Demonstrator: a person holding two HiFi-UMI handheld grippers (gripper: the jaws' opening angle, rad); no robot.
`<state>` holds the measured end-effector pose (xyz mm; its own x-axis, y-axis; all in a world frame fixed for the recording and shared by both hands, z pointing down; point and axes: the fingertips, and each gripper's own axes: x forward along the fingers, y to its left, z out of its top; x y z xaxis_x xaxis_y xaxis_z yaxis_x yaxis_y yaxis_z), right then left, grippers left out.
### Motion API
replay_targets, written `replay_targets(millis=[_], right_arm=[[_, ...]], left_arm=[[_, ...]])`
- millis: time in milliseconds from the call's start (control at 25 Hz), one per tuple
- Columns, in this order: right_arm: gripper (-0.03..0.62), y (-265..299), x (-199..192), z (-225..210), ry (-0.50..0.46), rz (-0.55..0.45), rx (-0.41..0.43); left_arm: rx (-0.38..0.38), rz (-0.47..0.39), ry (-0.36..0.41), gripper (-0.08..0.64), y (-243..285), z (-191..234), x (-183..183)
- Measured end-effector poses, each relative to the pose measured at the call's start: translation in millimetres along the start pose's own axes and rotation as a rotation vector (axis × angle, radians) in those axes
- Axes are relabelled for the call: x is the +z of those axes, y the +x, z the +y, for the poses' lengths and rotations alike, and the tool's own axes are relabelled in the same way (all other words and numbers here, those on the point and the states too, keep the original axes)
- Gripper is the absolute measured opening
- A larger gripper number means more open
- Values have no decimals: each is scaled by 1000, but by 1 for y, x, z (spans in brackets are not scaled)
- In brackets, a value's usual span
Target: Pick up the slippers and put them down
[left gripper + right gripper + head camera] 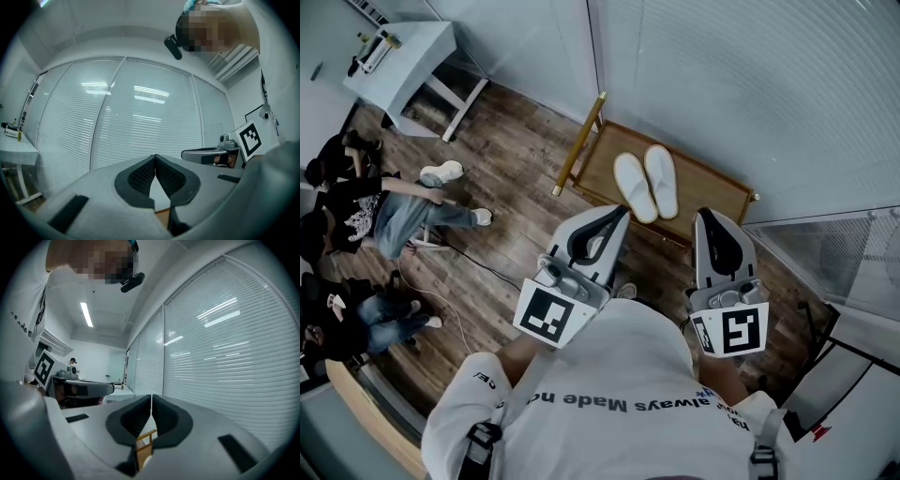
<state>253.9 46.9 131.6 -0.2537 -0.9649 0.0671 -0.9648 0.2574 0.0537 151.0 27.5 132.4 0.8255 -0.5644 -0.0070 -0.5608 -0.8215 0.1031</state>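
Two white slippers lie side by side on a low wooden rack against the blind-covered wall. My left gripper is held level just in front of the rack, a little left of the slippers, its jaws shut and empty. To its right, my right gripper is also level, shut and empty, near the rack's front edge. In the left gripper view the left gripper shows its tips touching. The right gripper is closed in its own view, with a bit of the wooden rack below it.
White slatted blinds cover the glass wall behind the rack. A white table stands at the far left. Several people sit on the wooden floor at the left, with a cable trailing nearby. A glass partition lies at the right.
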Motion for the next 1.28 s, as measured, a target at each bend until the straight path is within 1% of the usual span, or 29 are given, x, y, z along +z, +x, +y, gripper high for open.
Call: replay_targets(millis=[160,320,480,720,920,1080,1280], right_arm=[[15,43,7,0,-10,-1,-10],[15,79,5,3,-16,3,-15],[15,101,4,8,-16,5,-33],[15,116,0,0,-12,11,-56],[17,109,-4,-16,1,14,-69],[17,110,-7,-26,2,37,-51],[18,112,-31,-34,12,79,-32]], left_arm=[[-9,3,-2,12,16,41,3],[-18,-6,-9,11,26,76,5],[-39,-20,-9,11,29,98,5],[-78,5,-24,11,45,108,-4],[-65,12,-28,11,54,107,-8],[-61,14,-30,11,64,103,-7],[-60,57,-26,11,72,98,-33]])
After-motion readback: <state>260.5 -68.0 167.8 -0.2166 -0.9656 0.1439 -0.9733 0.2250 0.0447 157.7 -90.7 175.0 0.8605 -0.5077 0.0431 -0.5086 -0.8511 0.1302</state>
